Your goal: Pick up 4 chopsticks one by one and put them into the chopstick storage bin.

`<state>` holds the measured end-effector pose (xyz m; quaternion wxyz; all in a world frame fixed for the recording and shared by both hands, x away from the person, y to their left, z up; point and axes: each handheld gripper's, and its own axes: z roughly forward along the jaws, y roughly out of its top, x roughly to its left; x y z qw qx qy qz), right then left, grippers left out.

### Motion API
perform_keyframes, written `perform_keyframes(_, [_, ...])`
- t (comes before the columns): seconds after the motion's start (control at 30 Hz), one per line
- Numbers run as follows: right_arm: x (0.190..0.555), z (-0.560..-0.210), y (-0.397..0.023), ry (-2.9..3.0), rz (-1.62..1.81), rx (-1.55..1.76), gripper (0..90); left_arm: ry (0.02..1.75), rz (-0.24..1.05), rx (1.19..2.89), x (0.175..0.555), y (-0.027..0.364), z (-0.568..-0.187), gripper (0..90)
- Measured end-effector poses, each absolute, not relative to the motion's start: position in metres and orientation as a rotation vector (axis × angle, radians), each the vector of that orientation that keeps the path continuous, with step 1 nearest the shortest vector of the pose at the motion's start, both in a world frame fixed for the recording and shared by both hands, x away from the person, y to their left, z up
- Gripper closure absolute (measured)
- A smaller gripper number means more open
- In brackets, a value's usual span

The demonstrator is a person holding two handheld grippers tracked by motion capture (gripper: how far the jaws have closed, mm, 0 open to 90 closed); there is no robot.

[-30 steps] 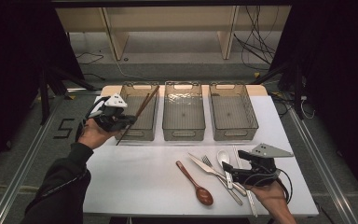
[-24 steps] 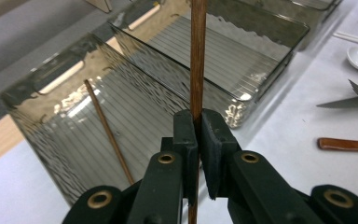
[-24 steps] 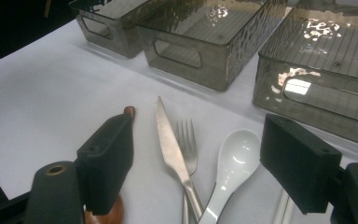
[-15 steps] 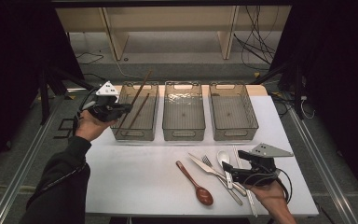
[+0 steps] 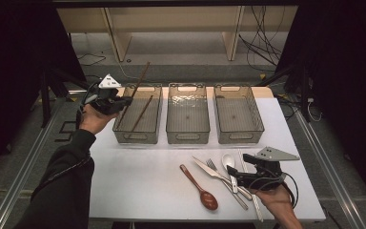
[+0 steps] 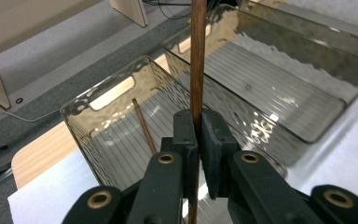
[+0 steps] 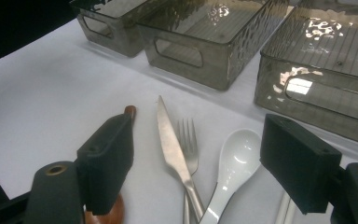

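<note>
White tabletop carries three clear bins in a row at its far side, with a grey floor and pale shelving beyond. Left gripper is held over the near-left corner of the left bin, its jaws closed tight on a brown chopstick; the stick passes between the pads and slants up past the bin's far rim. A second chopstick lies inside the same bin, leaning along its length. Right gripper rests low at the near right with jaws wide apart, holding nothing. Between and just ahead of them lie a knife, a fork and a white spoon; a wooden spoon lies to their left.
</note>
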<state>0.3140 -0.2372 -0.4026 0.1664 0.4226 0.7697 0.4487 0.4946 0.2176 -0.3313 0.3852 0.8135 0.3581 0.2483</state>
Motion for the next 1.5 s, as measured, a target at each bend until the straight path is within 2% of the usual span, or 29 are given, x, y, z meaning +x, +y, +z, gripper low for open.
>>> perform_keyframes(0.3, [0.313,-0.402,-0.237,2.190,1.281,1.201,26.6,0.947,0.641,2.092,0.514,0.216,-0.336,84.4])
perform_keyframes(0.63, [0.313,-0.402,-0.237,2.191,1.282,1.199,26.7,1.027,0.595,2.090,0.529,0.220,-0.349,84.3])
perform_keyframes(1.5, [0.313,-0.402,-0.238,2.192,1.281,1.202,26.7,1.200,0.546,2.109,0.542,0.224,-0.385,83.2])
